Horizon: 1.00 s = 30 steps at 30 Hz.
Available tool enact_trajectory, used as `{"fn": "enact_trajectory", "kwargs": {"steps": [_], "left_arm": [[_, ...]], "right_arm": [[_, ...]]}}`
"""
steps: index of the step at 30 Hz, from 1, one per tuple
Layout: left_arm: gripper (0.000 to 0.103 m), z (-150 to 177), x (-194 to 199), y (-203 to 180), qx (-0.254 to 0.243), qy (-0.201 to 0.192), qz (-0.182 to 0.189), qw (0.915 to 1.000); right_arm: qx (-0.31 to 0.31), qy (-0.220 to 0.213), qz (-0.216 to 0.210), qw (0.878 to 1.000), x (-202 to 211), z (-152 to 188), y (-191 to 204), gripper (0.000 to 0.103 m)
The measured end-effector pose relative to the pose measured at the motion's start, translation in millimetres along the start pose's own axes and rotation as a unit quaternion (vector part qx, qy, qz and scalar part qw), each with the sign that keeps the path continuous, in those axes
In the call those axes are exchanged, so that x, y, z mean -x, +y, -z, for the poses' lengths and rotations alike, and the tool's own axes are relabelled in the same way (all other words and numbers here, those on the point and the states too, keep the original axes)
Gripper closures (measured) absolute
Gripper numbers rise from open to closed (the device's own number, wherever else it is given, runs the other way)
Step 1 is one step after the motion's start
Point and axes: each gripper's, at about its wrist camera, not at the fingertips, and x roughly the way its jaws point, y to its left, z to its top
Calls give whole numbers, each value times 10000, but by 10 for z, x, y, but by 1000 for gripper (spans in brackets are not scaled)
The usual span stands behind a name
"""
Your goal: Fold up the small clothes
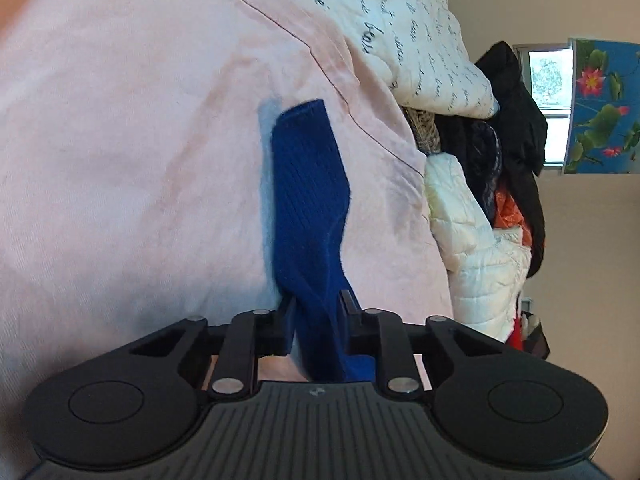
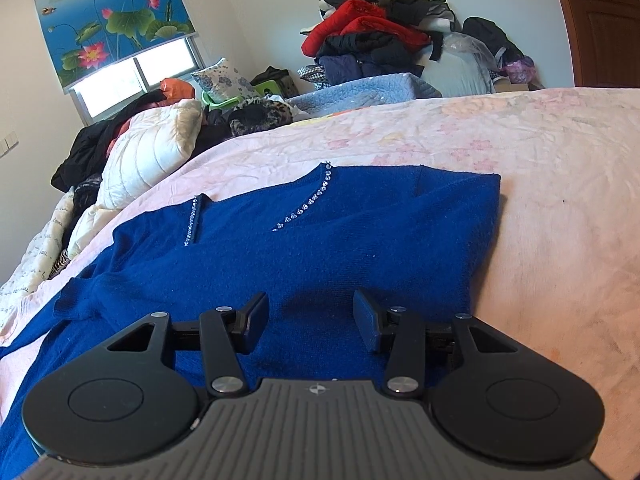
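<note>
A royal-blue knit sweater [image 2: 320, 240] with a rhinestone-trimmed V neck lies spread on the pink bedsheet [image 2: 540, 200]. My right gripper [image 2: 310, 316] is open and empty, low over the sweater's middle. In the left wrist view my left gripper [image 1: 316, 312] is shut on the sweater's blue ribbed sleeve [image 1: 308, 184], which hangs in a long strip from the jaws in front of the pink sheet [image 1: 120, 140]. The view is rotated sideways.
Quilts and white padded jackets [image 2: 148, 156] are heaped along the bed's far left side. A pile of red, black and blue clothes [image 2: 372, 40] stands against the back wall. A lotus-print blind [image 2: 108, 16] covers the window. A wooden door [image 2: 600, 20] is at right.
</note>
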Motion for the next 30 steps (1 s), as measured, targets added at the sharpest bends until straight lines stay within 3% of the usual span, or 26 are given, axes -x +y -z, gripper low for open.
{"fn": "enact_trajectory", "kwargs": {"steps": [3,6,9,11,13,14,15,17,18,19,20,23,24,27,30], "left_arm": [[95,-13,27,-58,-310,-352,-256,9986],[98,98,86,-286,-918,-543,-158,9942],[98,407,130,-722,-1869,-816,189,9788],[98,759,60,-1060,-2622,-911,398,9599],[98,1233,-49,-1333,-3492,-862,601,9311],[98,1563,-129,-1455,-4085,-792,700,9066],[98,1904,-204,-1519,-4691,-741,779,8766],[98,2527,-392,-1558,-5736,-517,560,8155],[98,2773,-490,-1518,-6037,-258,508,7952],[97,2954,-598,-1476,-6280,102,456,7768],[97,3084,-685,-1426,-6435,264,256,7645],[97,3253,-719,-1257,-6749,-76,171,7377],[97,3258,-673,-1228,-6771,-110,180,7356],[97,3243,-643,-1214,-6712,-102,190,7410],[97,3179,-665,-1215,-6635,-72,238,7478]], "right_arm": [[-36,-5,-26,10000,1,-3,-14,53],[-116,-18,-76,9999,3,-1,-36,53],[-198,-35,-120,9997,7,3,-56,53],[-207,-37,-123,9997,5,5,-56,53],[-212,-39,-122,9997,5,5,-57,53],[-214,-39,-123,9997,5,4,-58,53],[-215,-40,-123,9997,4,2,-58,53],[-227,-42,-128,9997,4,3,-61,53],[-223,-41,-125,9997,4,3,-60,53],[-222,-40,-124,9997,3,2,-60,53],[-221,-42,-124,9997,4,3,-61,53],[-226,-43,-127,9997,4,4,-60,53],[-224,-43,-122,9997,6,8,-50,53],[-73,4,0,10000,2,-6,1,52],[-5,208,475,9987,-8,-140,289,45]]}}
